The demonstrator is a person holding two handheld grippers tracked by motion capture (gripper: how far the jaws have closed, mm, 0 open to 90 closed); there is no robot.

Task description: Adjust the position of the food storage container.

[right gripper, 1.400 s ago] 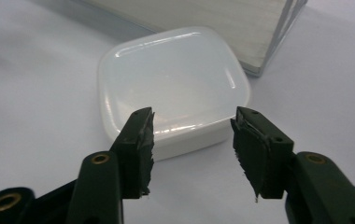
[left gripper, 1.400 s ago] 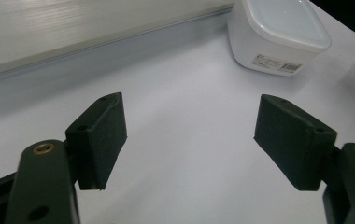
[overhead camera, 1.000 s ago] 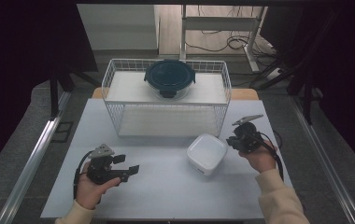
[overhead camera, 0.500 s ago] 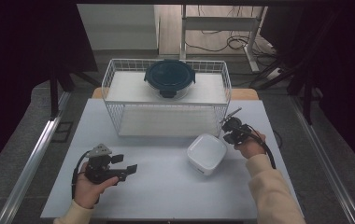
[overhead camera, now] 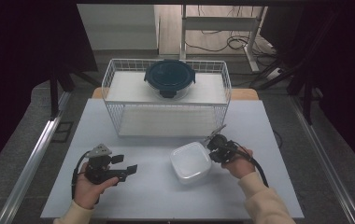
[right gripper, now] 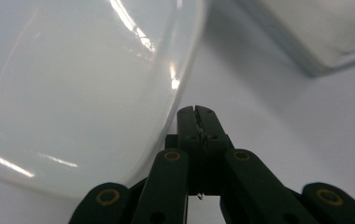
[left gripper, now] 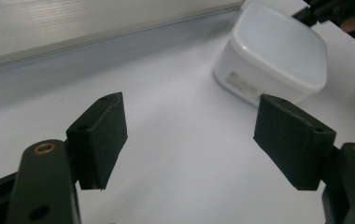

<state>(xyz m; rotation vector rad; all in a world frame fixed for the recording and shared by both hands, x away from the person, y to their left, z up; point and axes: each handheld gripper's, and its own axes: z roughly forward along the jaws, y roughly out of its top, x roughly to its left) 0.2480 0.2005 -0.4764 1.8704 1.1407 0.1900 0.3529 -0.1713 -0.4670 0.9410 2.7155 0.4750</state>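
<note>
A pale grey table point(overhead camera: 157, 196) fills the lower middle of the high view, with a white wire basket point(overhead camera: 166, 100) above centre holding a dark-lidded container point(overhead camera: 170, 78). Right of centre, the white tub point(overhead camera: 190, 162) sits just beside the right gripper point(overhead camera: 213, 148). The right gripper view shows what the high one cannot: its jaws pressed together, empty, at the tub's rim point(right gripper: 185, 84). The left gripper point(left gripper: 189, 140) gapes wide over bare table, the tub point(left gripper: 273, 53) at upper right.

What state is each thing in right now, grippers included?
White container: upright on the table, no lid on it.
Dark round container: lid on, standing on the wire basket.
Left gripper: open, holding nothing.
Right gripper: shut, nothing between the jaws, close beside the white container's rim.
</note>
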